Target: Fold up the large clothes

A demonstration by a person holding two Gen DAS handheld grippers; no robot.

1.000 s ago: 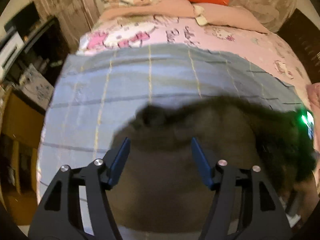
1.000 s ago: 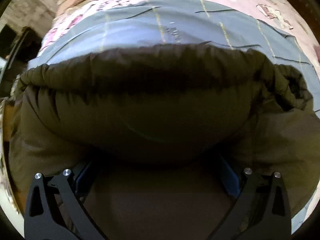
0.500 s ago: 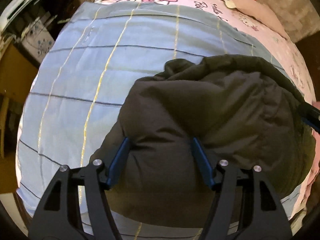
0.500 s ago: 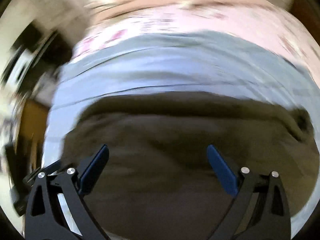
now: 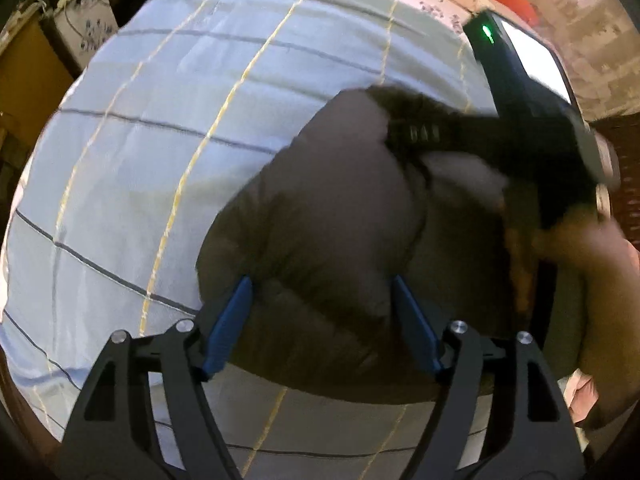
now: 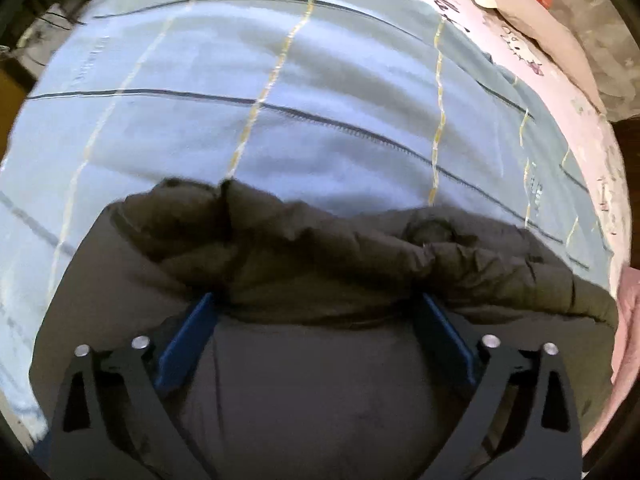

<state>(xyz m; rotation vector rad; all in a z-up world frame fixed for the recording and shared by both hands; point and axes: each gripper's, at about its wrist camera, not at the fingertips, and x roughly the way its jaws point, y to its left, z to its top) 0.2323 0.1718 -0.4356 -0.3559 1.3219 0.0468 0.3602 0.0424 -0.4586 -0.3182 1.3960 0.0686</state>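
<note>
Both fisheye views ride just behind their own fingers, looking steeply down at the bed from close range. The left wrist view has the dark padded jacket (image 5: 328,240) filling centre and lower right, the blue checked sheet (image 5: 160,140) spreading across the upper left. The right wrist view sits nearer still, the jacket (image 6: 320,264) crowding its lower half. Both share the jacket, the sheet (image 6: 280,120) and the pink cover (image 6: 568,120) at the far edge.

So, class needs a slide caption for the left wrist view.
Left gripper open over dark padded jacket on blue checked sheet.
</note>
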